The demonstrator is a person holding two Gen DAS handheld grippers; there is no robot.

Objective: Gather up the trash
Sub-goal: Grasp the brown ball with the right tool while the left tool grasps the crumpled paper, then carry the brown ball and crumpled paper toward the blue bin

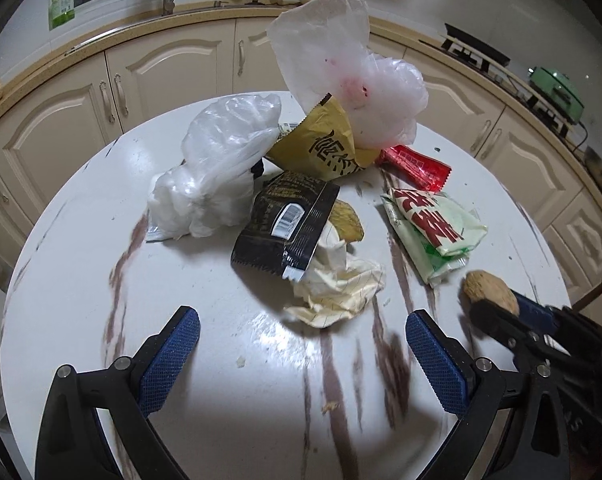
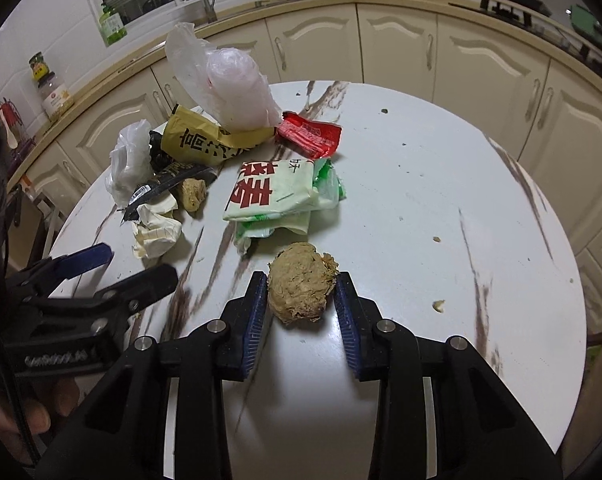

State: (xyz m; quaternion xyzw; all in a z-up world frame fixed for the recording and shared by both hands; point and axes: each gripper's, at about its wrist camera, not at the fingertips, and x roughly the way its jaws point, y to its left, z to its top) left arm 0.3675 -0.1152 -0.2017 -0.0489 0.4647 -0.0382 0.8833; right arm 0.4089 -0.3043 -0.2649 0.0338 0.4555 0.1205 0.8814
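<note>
**One lump in my right fingers, the heap still waiting**

My right gripper [image 2: 301, 292] has its fingers closed narrow against both sides of a brown lump [image 2: 301, 288], near the surface's [image 2: 421, 184] near edge. I judge the collecting barely begun: I see no bin or bag set out to receive anything.

My left gripper [image 1: 303, 344] hangs with fingers wide and nothing between them, just short of a crumpled tissue [image 1: 337, 288]. Beyond it, toward the far edge, lie a black wrapper [image 1: 285, 224], a green packet [image 1: 433, 228], a red wrapper [image 1: 415, 166], a yellow bag [image 1: 321, 144], a clear bag [image 1: 217, 176] and a white bag [image 1: 341, 68]. A second lump [image 2: 192, 194] sits half under the black wrapper. Crumbs [image 2: 439, 306] dot the right side. The wrappers overlap, so picking one will likely disturb its neighbours.
</note>
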